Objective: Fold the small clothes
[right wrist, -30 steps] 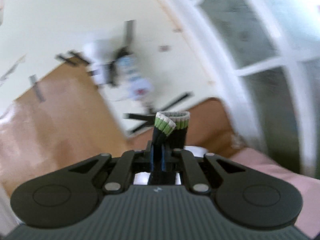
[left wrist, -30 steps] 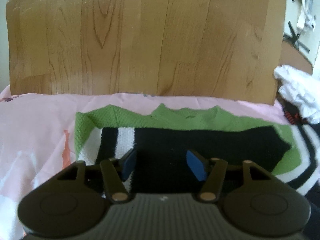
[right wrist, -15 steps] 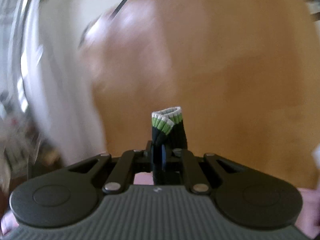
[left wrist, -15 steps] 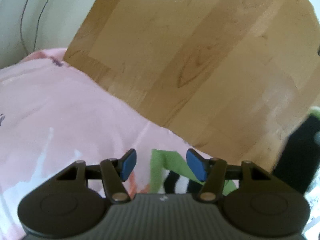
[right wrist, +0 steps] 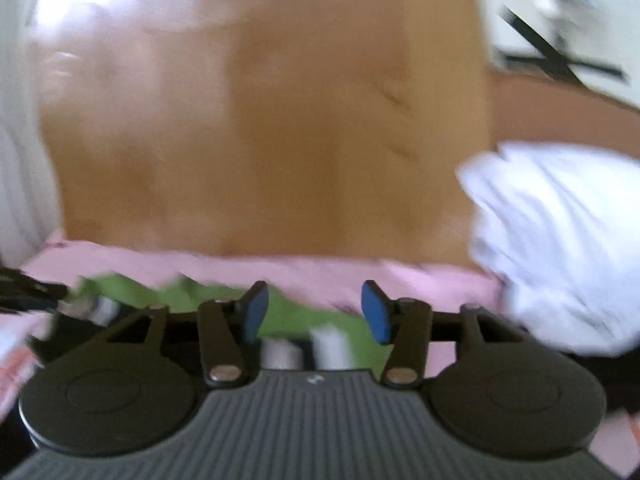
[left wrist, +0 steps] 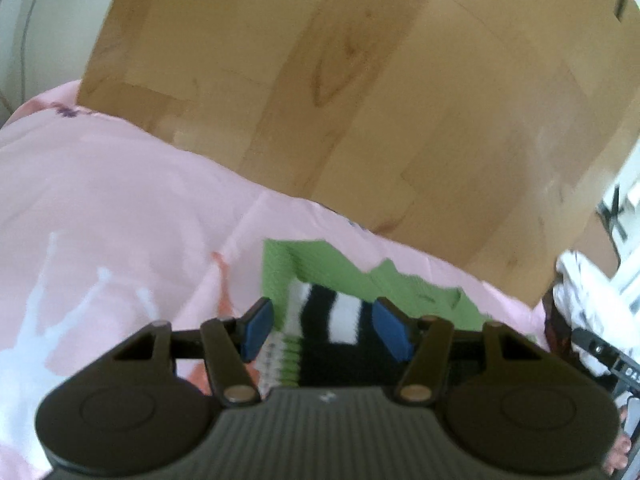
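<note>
A knitted garment (left wrist: 328, 268) in green with black and white stripes lies flat on the pink bedsheet (left wrist: 100, 220). My left gripper (left wrist: 322, 314) hovers open over the garment's left edge, where the striped ribbed hem shows between the fingers without being touched. In the blurred right wrist view my right gripper (right wrist: 314, 300) has its jaws opening. Nothing is pinched between them. The green garment (right wrist: 192, 296) lies on the sheet just beyond and below the fingertips.
A crumpled white cloth pile (right wrist: 560, 240) sits on the bed to the garment's right, also seen as the white cloth pile (left wrist: 588, 284). A wood-grain surface (left wrist: 360, 100) fills the view beyond the bed's far edge. A person's toes (left wrist: 618, 452) show at the lower right.
My right gripper held the striped cuff up in the air; it has swung down to the bed and let the cuff go. My left gripper has shifted to the garment's left edge.
</note>
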Available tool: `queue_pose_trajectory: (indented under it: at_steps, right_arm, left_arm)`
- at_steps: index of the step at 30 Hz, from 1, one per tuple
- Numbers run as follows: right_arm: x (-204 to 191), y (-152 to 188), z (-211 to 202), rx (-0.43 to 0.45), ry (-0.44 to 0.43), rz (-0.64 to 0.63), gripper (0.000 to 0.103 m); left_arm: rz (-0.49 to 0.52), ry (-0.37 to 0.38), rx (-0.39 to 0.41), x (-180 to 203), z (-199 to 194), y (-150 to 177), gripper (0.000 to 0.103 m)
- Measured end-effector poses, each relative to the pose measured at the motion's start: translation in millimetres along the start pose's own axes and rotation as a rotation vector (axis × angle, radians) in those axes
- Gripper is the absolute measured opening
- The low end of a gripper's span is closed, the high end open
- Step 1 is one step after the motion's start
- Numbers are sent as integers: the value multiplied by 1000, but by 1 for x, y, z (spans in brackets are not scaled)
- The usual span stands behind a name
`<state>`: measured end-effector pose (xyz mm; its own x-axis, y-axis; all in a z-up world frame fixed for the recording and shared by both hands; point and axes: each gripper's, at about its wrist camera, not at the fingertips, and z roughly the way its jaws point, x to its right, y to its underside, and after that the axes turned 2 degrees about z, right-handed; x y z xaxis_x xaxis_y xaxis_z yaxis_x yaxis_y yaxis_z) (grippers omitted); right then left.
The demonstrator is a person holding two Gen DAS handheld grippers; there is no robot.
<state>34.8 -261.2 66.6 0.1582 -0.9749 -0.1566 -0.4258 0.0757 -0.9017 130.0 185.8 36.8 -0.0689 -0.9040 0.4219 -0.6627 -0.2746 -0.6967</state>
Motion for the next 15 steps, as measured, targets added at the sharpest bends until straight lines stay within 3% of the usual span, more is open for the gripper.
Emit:
queue_pose_trajectory:
  at_steps: [4,5,6,7,10,12,15]
  right_arm:
    - [15,18,10,-96,-53,15,72]
    - [11,22,15,-111,-53,-28,65]
    - [7,25,22,-133,-41,-73,49]
    - [2,28,30,-165,-21,-114,8]
    - [4,30,40,-101,83,-174,5]
    - [15,27,54,-93,171,-112,5]
    - [22,27,45,-84,162,-73,6]
  left_arm:
    - [71,-53,-2,13,5,6,57]
    - [75,-56,-3,13,6,6,57]
    - [76,-57,-2,14,6,6,57]
    - [77,-58,-1,14,6,6,57]
    - [81,-52,-4,14,8,6,57]
    - [100,-67,-7,18,12,8,57]
    - [141,-107,-18,24,19,12,56]
